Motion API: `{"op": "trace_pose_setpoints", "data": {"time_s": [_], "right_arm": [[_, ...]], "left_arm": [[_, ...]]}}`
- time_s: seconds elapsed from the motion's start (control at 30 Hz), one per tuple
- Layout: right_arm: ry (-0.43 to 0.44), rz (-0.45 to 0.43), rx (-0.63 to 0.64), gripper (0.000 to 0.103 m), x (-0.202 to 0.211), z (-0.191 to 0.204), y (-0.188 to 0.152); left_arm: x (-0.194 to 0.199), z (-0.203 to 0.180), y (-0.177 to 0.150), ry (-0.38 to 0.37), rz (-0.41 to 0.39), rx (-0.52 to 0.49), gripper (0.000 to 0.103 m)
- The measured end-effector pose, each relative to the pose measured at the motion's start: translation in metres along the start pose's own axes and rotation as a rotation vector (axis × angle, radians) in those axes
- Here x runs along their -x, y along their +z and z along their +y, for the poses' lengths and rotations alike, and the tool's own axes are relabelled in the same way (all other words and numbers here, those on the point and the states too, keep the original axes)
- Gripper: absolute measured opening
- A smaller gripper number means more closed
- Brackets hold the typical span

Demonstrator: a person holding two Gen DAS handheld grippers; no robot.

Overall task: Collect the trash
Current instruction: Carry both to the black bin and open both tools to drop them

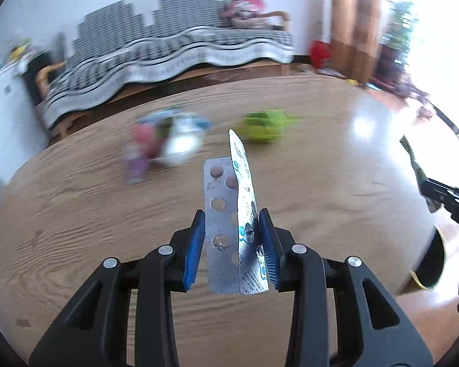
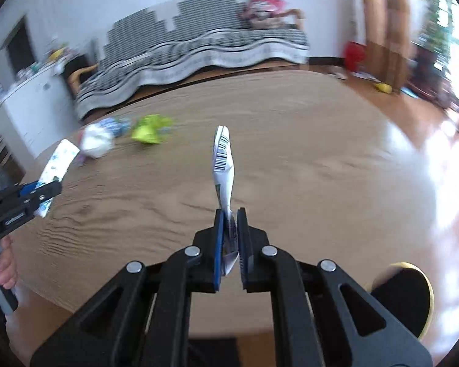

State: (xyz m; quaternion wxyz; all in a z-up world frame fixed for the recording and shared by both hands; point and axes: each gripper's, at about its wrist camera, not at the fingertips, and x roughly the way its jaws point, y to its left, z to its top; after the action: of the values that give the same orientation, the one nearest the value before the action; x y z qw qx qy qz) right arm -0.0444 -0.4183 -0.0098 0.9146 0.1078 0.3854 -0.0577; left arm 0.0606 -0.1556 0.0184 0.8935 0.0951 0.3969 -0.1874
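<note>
Both tools are loaded for one trip to the black, yellow-rimmed bin (image 2: 404, 298): the left gripper (image 1: 232, 229) pinches silver foil pill blister strips (image 1: 222, 214), the right gripper (image 2: 230, 229) clamps a folded white barcoded wrapper (image 2: 223, 165), while blurred, probably crumpled litter (image 1: 168, 140) waits on the wooden table (image 1: 76, 198).

The wooden table (image 2: 290, 153) lay bare across its middle and right side, open for a gripper to pass. The only obstacles on it sat at the far left: a crumpled white wrapper (image 2: 95, 141), a green wrapper (image 2: 150, 128) just beside it, and a pinkish scrap (image 1: 137, 159) nearby. Low at the table's right edge stood a black bin with a yellow rim (image 2: 404, 296). Beyond the far edge ran a striped sofa (image 1: 168, 49)
</note>
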Motion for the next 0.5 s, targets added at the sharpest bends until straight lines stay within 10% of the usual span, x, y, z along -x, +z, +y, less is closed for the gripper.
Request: {"op": "trace_pose_setpoints", "data": {"time_s": [0.5], "right_arm": [[-0.338, 0.024, -0.394, 0.009, 0.097, -0.226, -0.124]], "left_arm": [[-0.005, -0.302, -0.024, -0.518, 0.015, -0.320, 0.035]]}}
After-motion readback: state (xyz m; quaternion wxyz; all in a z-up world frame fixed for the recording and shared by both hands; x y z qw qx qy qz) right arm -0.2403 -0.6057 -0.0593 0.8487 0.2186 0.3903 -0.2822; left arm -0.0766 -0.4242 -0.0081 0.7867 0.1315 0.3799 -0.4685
